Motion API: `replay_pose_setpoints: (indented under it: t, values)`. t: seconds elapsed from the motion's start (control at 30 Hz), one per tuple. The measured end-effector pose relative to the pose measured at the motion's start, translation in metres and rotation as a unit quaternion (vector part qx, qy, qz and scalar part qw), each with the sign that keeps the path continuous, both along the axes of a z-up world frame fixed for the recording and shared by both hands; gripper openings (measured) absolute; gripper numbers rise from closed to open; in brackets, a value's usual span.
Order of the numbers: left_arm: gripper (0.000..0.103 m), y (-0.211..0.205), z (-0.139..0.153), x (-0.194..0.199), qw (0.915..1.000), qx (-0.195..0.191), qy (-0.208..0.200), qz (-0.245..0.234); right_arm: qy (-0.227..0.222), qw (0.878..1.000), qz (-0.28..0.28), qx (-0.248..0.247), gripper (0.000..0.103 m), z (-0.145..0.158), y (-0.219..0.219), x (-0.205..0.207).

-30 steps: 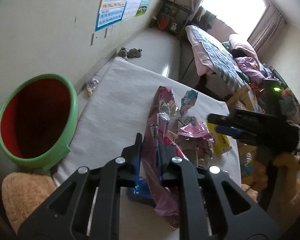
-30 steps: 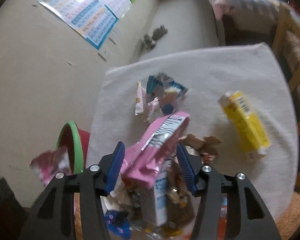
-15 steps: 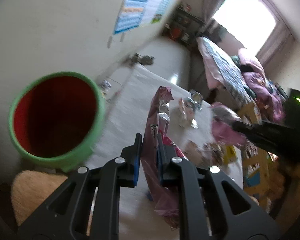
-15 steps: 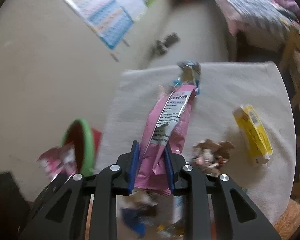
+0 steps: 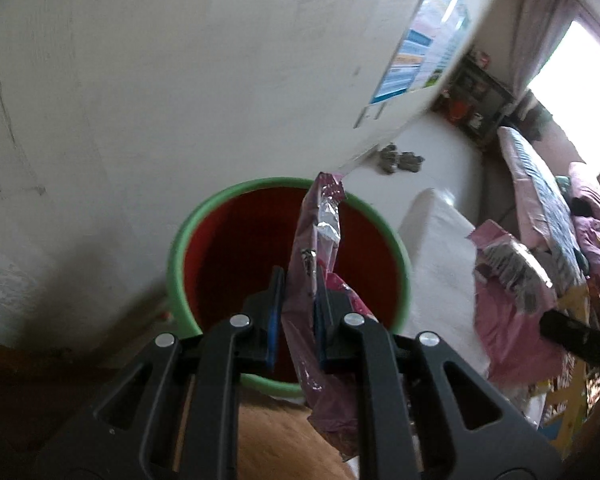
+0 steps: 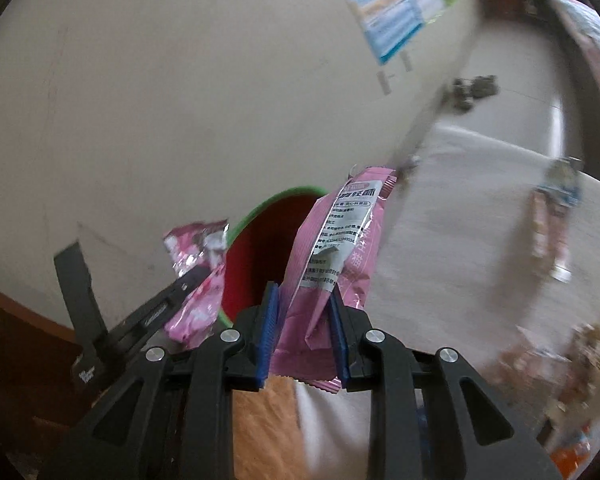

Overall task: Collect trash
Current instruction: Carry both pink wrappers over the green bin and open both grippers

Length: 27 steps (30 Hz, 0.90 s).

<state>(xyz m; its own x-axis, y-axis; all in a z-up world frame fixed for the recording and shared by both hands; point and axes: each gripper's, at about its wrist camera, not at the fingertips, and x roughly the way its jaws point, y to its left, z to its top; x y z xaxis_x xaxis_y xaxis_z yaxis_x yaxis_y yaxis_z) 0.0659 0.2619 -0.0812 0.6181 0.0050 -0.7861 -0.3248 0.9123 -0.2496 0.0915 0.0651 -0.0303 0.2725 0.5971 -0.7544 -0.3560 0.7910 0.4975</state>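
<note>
The green-rimmed red bin (image 5: 288,280) stands against the wall, just beside the white-clothed tabletop (image 5: 440,264) edge, its mouth unobstructed. The left tool (image 5: 296,312) is clamped narrow on a pink foil wrapper (image 5: 318,240) hanging over the bin's mouth. The right tool (image 6: 302,320), beside the bin's rim over the tabletop edge, pinches a pink printed snack bag (image 6: 336,248). Inside, the bin looks dark; its contents cannot be made out. More wrappers (image 6: 552,216) lie on the tabletop, well apart from the bin.

a chart poster (image 5: 424,52) hangs on the pale wall (image 5: 180,80); grey slippers (image 5: 400,160) lie on the floor, a quilted bed (image 5: 540,184) beneath the bright window (image 5: 576,60).
</note>
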Motion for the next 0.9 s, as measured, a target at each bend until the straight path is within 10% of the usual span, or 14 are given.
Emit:
replay_pose_setpoints:
  t: [0.2,0.43,0.9]
  values:
    - [0.013,0.007,-0.018,0.017,0.9998,-0.010,0.019,-0.002,0.008,0.999,0.031,-0.014,0.027,-0.026,0.043,0.009]
    - [0.050,0.008,-0.025,0.012,0.9997,-0.013,0.016,0.013,0.022,1.000,0.016,-0.015,0.045,-0.039,0.043,0.012]
    - [0.051,-0.040,0.004,-0.006,0.9986,-0.003,-0.002,-0.053,-0.055,0.997,-0.058,-0.003,0.045,0.020,-0.048,-0.017]
